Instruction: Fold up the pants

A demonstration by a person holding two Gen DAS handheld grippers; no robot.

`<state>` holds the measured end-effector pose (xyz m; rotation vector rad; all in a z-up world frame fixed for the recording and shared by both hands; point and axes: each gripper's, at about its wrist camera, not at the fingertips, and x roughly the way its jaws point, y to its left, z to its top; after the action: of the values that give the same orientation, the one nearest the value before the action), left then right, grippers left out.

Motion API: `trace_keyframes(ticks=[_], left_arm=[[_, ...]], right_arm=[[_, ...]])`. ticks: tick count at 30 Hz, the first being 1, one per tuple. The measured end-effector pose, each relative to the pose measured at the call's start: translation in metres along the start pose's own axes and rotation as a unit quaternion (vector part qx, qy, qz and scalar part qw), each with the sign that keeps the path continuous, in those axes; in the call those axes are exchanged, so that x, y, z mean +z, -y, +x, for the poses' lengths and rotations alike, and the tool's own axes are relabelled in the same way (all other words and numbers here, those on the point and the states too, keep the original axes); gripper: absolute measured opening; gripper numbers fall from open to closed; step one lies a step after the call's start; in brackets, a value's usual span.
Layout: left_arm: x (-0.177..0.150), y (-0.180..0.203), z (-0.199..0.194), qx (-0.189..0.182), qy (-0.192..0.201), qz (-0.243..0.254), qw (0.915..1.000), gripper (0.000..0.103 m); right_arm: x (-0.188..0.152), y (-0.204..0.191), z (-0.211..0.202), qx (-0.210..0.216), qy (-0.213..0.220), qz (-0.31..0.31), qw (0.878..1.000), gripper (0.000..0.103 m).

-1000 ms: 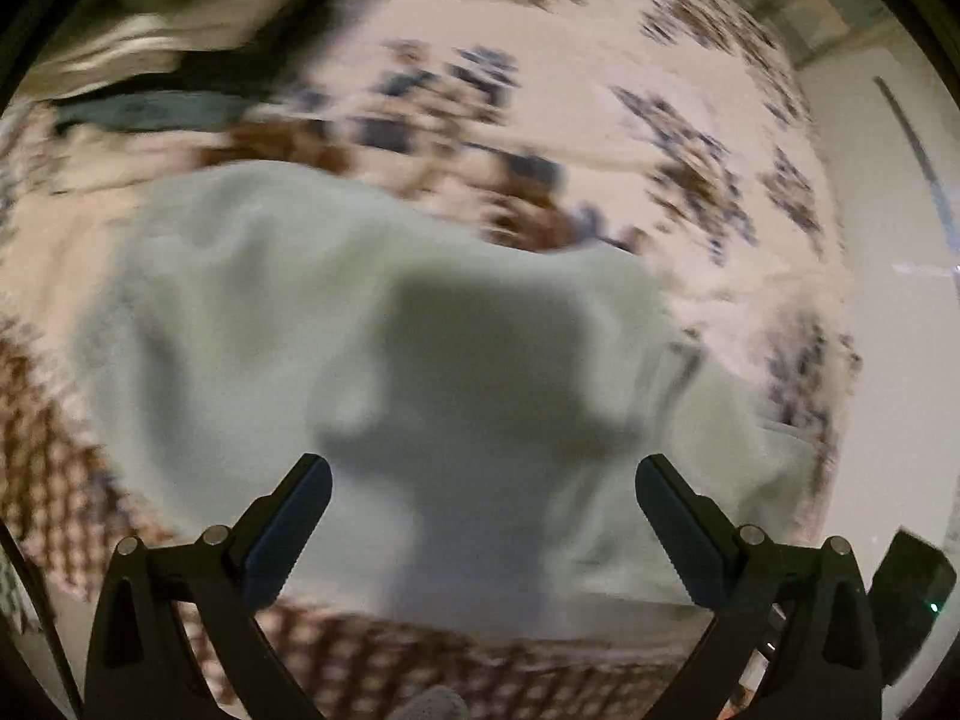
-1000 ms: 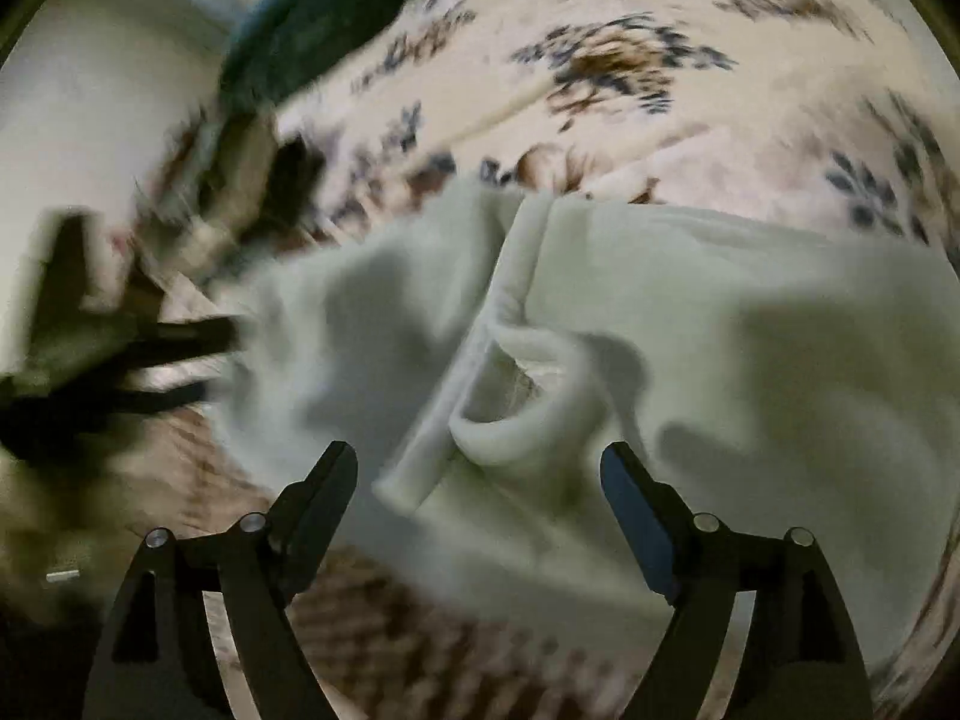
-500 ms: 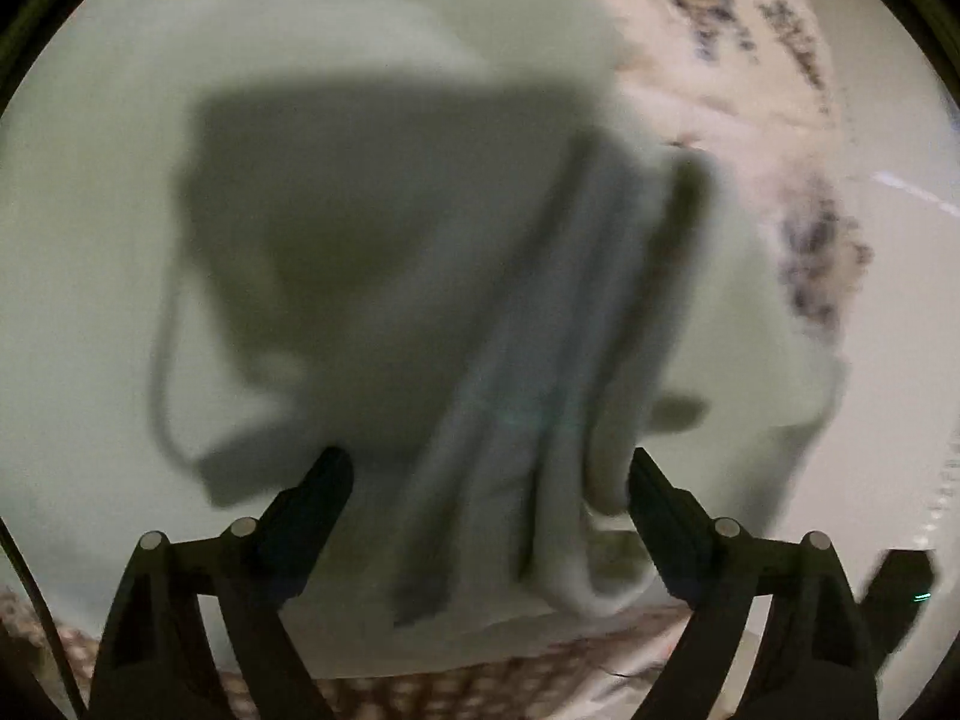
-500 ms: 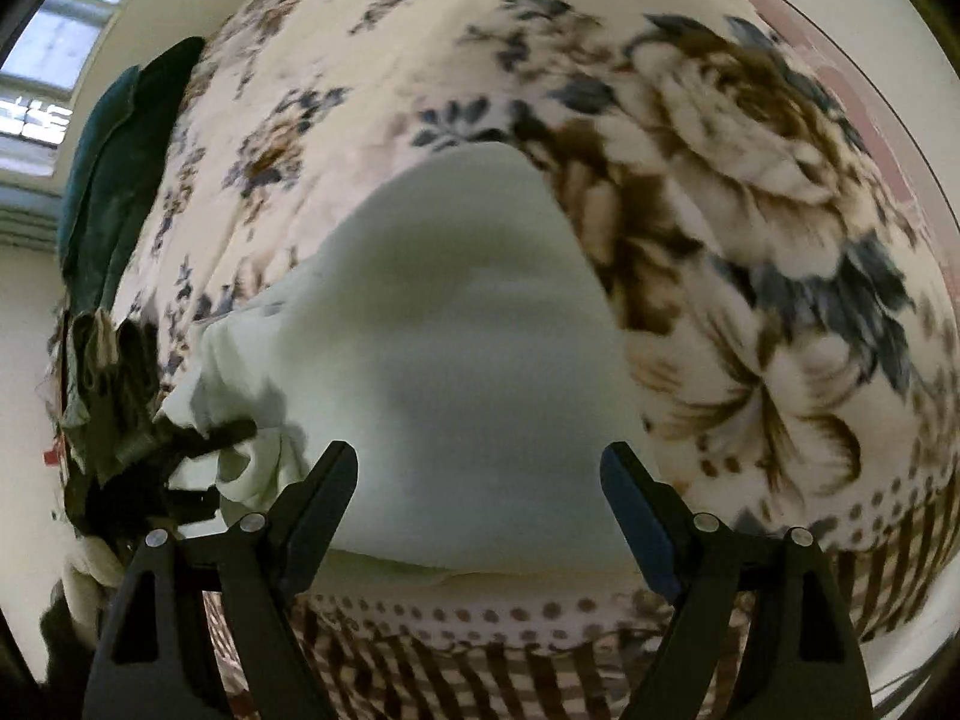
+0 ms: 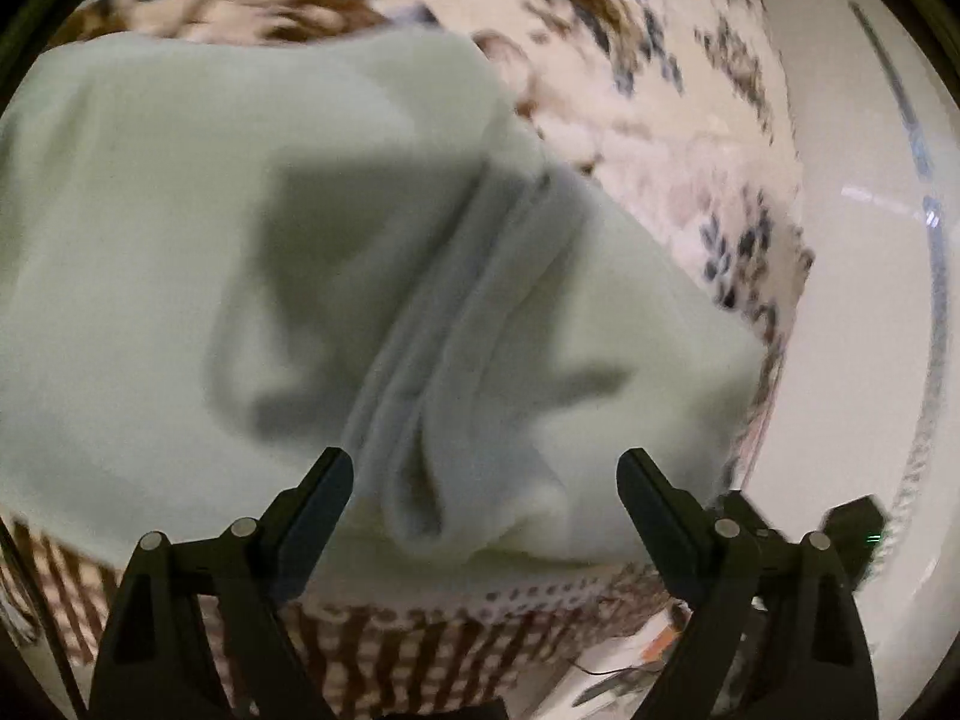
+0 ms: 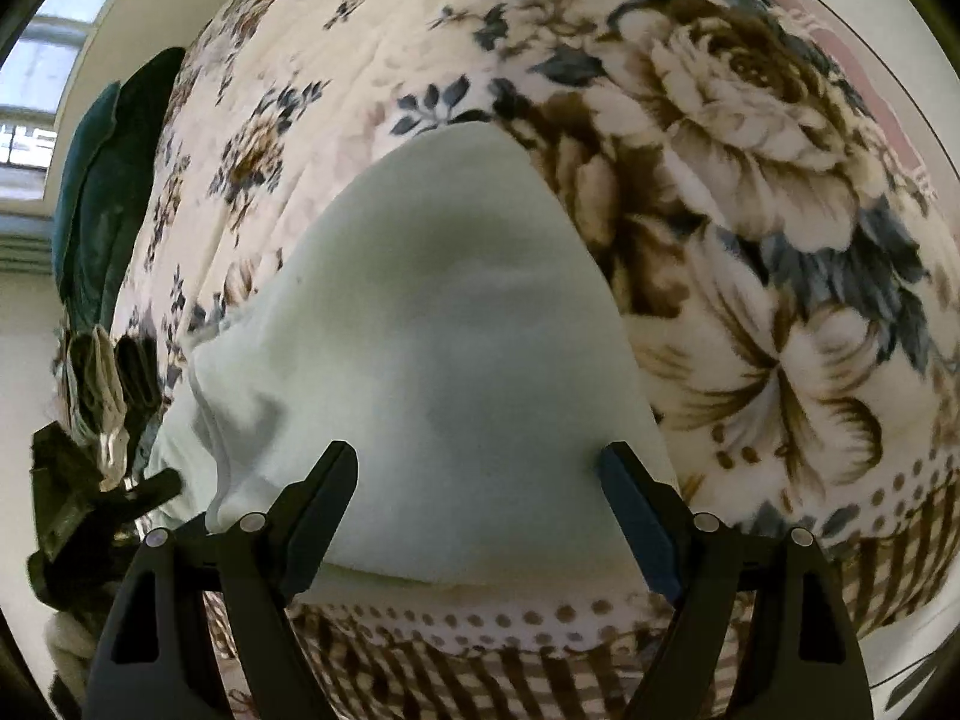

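Note:
The pale mint-green pants point(image 5: 252, 252) lie on a floral blanket point(image 5: 672, 138). In the left wrist view bunched folds of cloth point(image 5: 456, 360) run down toward my left gripper point(image 5: 485, 480), which is open and empty just above the near edge of the pants. In the right wrist view the pants point(image 6: 444, 372) lie flat and smooth. My right gripper point(image 6: 479, 474) is open and empty over their near edge. The left gripper point(image 6: 102, 504) shows at the left of the right wrist view.
The blanket's checked brown border point(image 6: 540, 660) hangs over the bed's near edge. A dark teal pillow point(image 6: 102, 192) lies at the far left by a window point(image 6: 42, 90). A white wall point(image 5: 864, 300) stands to the right of the bed.
Both grippers have moved over the pants and the pants now lie flatter. The left view has pulled back a little from the bunched folds. Both stay open.

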<state>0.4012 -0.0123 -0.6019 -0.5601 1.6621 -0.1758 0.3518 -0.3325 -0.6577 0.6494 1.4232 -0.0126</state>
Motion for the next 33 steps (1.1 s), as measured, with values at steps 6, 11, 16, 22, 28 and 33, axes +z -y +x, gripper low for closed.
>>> trace_keyframes(ticks=[6,11,16,22,28,33], left_arm=[[-0.01,0.002,0.012,0.061,0.002,0.047,0.997,0.011],[-0.02,-0.012,0.016,0.08,-0.015,0.058,0.995,0.011],[-0.01,-0.019,0.017,0.051,-0.023,0.045,0.9974,0.026],[0.014,-0.019,0.029,-0.029,-0.003,0.043,0.9986,0.072],[0.017,-0.004,0.039,-0.026,0.018,0.079,0.9963,0.029],[-0.015,0.009,0.007,-0.011,0.049,0.086,0.995,0.019]], right_arm=[[0.005,0.009,0.0,-0.016,0.001,0.003,1.0,0.086],[0.006,0.019,0.006,-0.017,-0.008,0.013,1.0,0.086],[0.011,0.022,0.014,-0.014,-0.026,0.026,0.999,0.086],[0.02,0.029,0.01,0.006,-0.03,0.027,0.999,0.086],[0.022,0.036,0.017,0.016,-0.04,0.042,0.998,0.086],[0.022,0.029,0.022,0.006,-0.044,0.022,0.999,0.086]])
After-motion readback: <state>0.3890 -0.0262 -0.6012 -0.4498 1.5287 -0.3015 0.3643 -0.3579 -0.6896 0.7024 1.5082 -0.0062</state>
